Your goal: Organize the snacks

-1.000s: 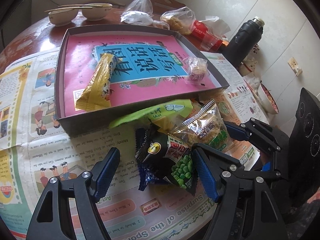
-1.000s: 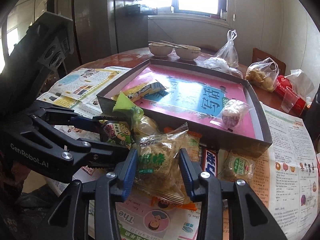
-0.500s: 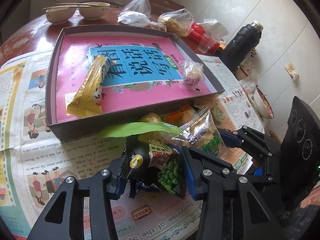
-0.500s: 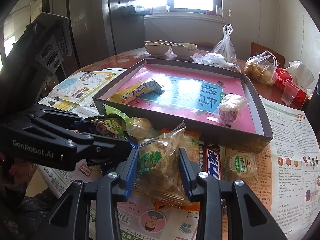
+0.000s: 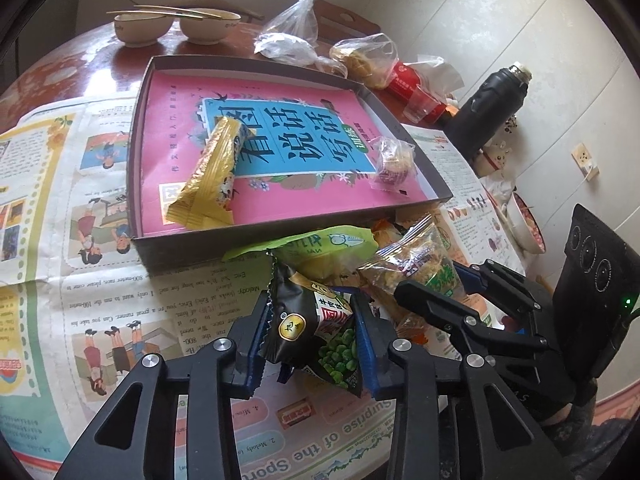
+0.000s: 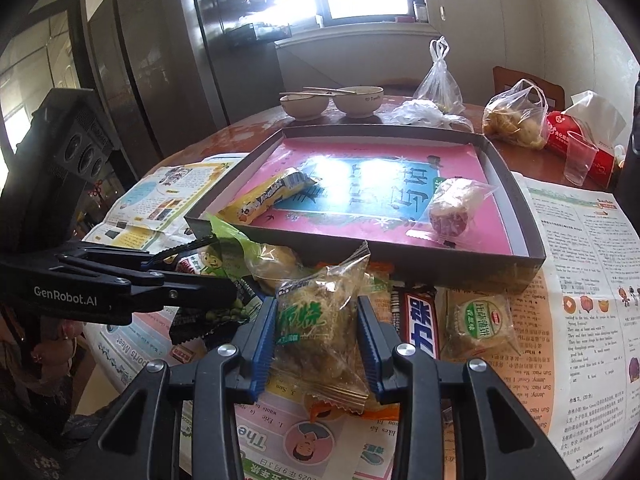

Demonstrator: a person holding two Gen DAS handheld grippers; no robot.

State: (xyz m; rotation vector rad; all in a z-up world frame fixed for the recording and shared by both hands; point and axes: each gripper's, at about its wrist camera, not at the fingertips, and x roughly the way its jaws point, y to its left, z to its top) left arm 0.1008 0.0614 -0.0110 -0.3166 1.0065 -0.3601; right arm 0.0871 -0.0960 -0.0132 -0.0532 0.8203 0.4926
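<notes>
My left gripper (image 5: 312,332) is shut on a black green-pea snack packet (image 5: 316,328), lifted just above the newspaper. My right gripper (image 6: 316,344) is shut on a clear noodle-snack packet (image 6: 320,320), also seen in the left wrist view (image 5: 416,268). A dark shallow box (image 5: 176,248) with a pink book inside holds a yellow bar (image 5: 212,176) and a small wrapped cake (image 5: 392,160). A green bag (image 5: 320,244), a chocolate bar (image 6: 420,320) and a green-label pastry (image 6: 480,320) lie in front of the box.
Newspaper (image 5: 80,280) covers the round wooden table. Two bowls with chopsticks (image 5: 176,24), plastic bags (image 5: 296,36), a red pack with a plastic cup (image 5: 416,92) and a black thermos (image 5: 488,108) stand behind and right of the box.
My left gripper closed on the green-pea packet and lifted it slightly. My right gripper stayed shut on the noodle packet and both edged toward the box.
</notes>
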